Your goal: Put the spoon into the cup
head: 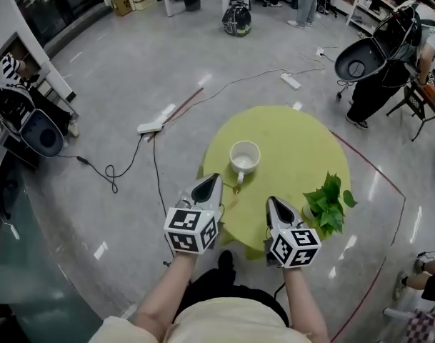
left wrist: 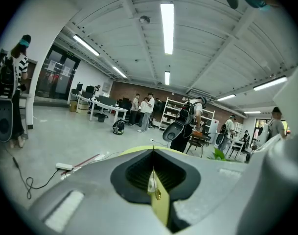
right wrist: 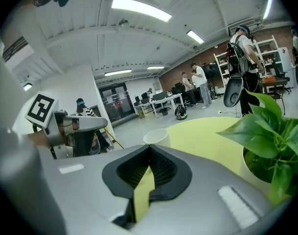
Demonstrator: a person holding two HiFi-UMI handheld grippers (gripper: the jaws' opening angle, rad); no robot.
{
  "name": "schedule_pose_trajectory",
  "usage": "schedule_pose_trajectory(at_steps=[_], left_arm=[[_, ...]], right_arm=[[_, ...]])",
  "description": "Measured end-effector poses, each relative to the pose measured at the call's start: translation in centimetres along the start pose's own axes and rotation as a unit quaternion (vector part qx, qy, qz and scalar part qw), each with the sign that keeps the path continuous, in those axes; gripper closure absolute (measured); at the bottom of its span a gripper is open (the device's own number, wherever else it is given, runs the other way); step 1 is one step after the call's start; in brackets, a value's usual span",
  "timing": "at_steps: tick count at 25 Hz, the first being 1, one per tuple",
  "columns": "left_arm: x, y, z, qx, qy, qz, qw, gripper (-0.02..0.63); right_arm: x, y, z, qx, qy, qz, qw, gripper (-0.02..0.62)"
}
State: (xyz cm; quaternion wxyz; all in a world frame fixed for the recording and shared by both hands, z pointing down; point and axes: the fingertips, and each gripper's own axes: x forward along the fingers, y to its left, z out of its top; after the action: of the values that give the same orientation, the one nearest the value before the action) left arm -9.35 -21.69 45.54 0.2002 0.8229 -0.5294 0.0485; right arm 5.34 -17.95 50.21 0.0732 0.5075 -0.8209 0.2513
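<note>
Reaching stage: left gripper (head: 216,179) and right gripper (head: 271,201) pinched closed, empty; spoon (head: 236,189) at six o'clock of cup (head: 245,156) needs opened jaws

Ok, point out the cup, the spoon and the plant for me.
cup (head: 245,156), head view, its open mouth.
spoon (head: 236,188), head view, its middle, just below the cup's handle.
plant (head: 328,202), head view, its leaves.

A round yellow-green table (head: 296,145) bearing a leafy potted plant (head: 328,200) at its right edge stands on a grey polished floor (head: 124,70) strewn with white power strips (head: 150,127) and trailing black cables (head: 111,171), while people (left wrist: 145,109) gather near white desks (left wrist: 102,110) beyond.
</note>
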Motion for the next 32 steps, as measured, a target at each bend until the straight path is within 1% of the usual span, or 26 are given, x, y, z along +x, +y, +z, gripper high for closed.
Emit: schedule_pose_trajectory(at_steps=[6,13,24,32], left_arm=[[1.8,0.8,0.8,-0.005,-0.003,-0.008,0.9999,0.601],[3.3,1.1,2.1,-0.009,-0.009,-0.017,0.9998,0.601],[6.7,1.5,4.3,-0.014,-0.025,-0.034,0.999,0.601],[9.2,2.0,3.1,-0.016,-0.013,-0.028,0.9994,0.601]], right_arm=[[1.5,-0.7,-0.3,0.007,0.002,-0.007,1.0,0.595],[2.8,-1.1,0.0,0.001,0.011,-0.006,1.0,0.595],[4.8,-1.9,1.9,-0.011,0.007,-0.01,1.0,0.595],[6.3,-2.8,1.6,-0.01,0.014,-0.019,1.0,0.595]])
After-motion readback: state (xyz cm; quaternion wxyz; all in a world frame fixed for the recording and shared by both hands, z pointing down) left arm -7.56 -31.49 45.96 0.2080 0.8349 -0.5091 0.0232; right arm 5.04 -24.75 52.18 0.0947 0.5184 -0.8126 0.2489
